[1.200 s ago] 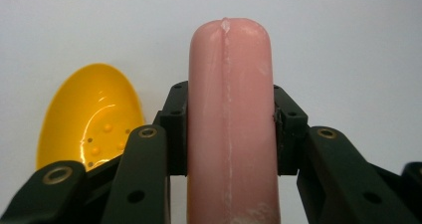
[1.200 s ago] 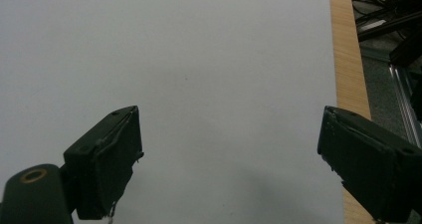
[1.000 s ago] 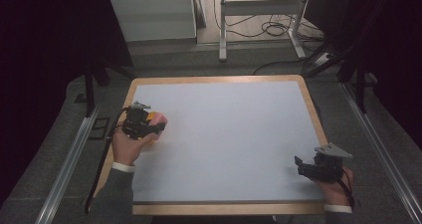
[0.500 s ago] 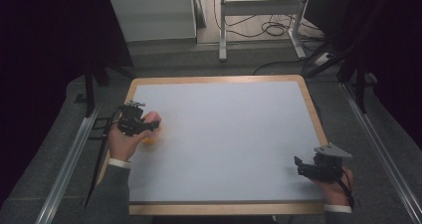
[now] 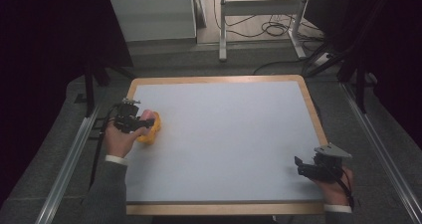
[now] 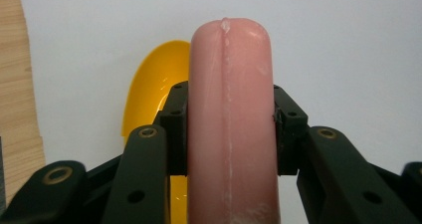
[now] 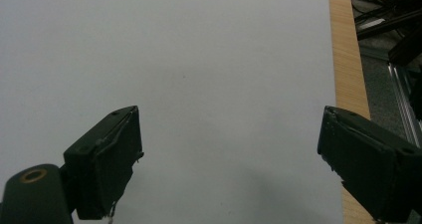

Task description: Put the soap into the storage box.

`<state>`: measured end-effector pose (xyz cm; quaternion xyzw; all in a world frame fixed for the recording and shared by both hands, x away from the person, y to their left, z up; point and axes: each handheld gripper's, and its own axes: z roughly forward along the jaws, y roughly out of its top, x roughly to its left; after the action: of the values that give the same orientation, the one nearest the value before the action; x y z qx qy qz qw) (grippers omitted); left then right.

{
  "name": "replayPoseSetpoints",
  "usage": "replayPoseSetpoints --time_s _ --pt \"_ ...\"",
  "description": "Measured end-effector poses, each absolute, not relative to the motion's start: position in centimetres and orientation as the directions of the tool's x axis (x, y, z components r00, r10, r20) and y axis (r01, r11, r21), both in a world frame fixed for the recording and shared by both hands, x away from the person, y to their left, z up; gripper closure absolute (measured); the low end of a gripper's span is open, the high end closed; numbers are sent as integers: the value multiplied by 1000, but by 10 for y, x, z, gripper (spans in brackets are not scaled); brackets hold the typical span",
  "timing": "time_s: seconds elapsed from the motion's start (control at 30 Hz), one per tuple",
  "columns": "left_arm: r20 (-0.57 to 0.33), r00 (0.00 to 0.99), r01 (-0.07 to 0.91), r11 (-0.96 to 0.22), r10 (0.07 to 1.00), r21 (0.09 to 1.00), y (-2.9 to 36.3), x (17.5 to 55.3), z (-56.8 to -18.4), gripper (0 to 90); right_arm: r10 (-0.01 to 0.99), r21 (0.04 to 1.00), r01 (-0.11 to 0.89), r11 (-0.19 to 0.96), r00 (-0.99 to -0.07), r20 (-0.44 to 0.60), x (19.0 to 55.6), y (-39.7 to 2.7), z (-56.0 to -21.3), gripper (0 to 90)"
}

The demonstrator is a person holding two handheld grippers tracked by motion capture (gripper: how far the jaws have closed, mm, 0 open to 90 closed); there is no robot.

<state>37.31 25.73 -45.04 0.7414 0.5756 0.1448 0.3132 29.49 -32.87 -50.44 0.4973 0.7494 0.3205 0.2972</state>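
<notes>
Sausage [image 6: 231, 124], pink and smooth with a pale seam down its length and a rounded tip, sits clamped between the two black jaws of the left gripper [image 6: 231, 134], one jaw pressed against each side. Just behind it, partly hidden by the left jaw, lies a yellow bowl-like piece [image 6: 152, 92], curved and glossy, resting on the pale counter [image 6: 348, 45].

From the high view the left gripper [image 5: 130, 120] is near the counter's left edge, with the sausage [image 5: 148, 117] and the yellow piece [image 5: 152, 129] showing as small blurs of colour; the seam cannot be made out there.

At the near right corner the right gripper [image 5: 311, 168] is held low, and its own view shows the right gripper [image 7: 229, 154] with jaws spread wide, bare counter between them.
</notes>
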Motion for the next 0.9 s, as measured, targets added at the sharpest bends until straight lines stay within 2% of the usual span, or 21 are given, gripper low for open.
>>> replayPoseSetpoints --time_s 0.9 --pt "-132 262 803 -140 956 579 265 389 -477 599 935 775 554 305 -330 -132 294 -327 -504 102"
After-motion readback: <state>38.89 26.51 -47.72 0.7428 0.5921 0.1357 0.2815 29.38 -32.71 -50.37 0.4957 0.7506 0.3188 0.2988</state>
